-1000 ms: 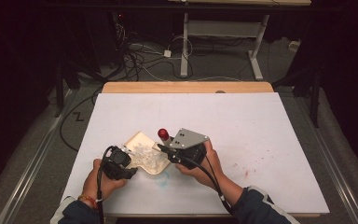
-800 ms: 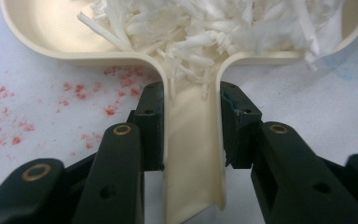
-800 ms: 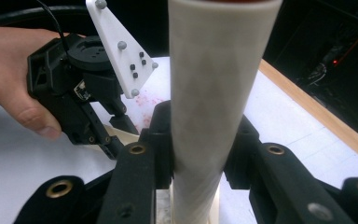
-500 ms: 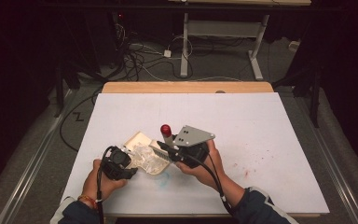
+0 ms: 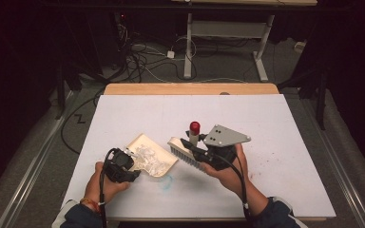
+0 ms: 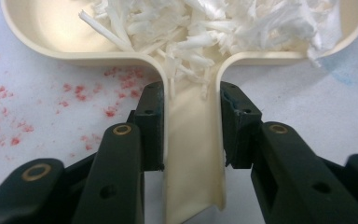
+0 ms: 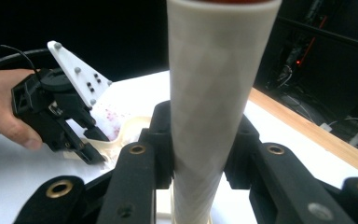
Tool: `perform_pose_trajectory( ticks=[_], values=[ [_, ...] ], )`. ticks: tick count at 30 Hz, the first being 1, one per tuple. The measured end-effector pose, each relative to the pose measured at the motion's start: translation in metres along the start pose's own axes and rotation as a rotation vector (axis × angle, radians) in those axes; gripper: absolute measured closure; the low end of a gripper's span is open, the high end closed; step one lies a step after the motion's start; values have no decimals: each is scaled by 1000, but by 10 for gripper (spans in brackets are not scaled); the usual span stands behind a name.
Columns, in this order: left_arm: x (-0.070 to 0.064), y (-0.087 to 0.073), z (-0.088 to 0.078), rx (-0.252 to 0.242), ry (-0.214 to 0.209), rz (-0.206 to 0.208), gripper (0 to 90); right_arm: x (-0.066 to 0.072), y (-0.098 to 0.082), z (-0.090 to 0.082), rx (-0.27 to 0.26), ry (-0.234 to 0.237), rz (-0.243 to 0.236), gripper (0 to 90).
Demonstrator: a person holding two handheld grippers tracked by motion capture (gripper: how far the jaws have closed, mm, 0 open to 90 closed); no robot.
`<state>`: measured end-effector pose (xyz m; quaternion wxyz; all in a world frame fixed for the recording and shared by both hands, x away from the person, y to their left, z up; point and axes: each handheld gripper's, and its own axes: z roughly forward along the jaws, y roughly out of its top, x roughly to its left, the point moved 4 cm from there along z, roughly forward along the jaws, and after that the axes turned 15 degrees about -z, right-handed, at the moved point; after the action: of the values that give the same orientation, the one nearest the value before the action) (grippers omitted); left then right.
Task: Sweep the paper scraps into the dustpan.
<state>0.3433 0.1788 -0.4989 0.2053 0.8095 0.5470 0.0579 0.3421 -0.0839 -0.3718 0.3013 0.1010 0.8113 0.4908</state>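
Left hand-held gripper clamps cream dustpan holding white shreds; right hand-held gripper grips white-handled brush.

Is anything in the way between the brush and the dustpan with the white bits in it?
Nothing visible is. The brush, held by the right gripper, hangs just beside the dustpan, which the left gripper grips by its handle, with bare white table between them.

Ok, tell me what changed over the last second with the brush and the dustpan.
The right gripper carried the brush up and to the right in the high view, so it now sits clear of the dustpan rather than at its mouth. Nothing was taken or released: the left gripper kept the dustpan's handle clamped in place, with the white shreds inside.
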Motion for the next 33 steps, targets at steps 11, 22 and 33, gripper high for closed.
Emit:
perform_pose_trajectory(
  ticks=[11,22,33],
  values=[
    [3,4,-6,-39,1,-22,631,-21,-31,-45,45,-23,15,702],
    [8,3,-7,-49,6,-40,631,-38,-55,-90,81,-55,31,702],
    [13,4,-9,-64,13,-69,631,-45,-84,-118,122,-50,62,702]
  ],
)
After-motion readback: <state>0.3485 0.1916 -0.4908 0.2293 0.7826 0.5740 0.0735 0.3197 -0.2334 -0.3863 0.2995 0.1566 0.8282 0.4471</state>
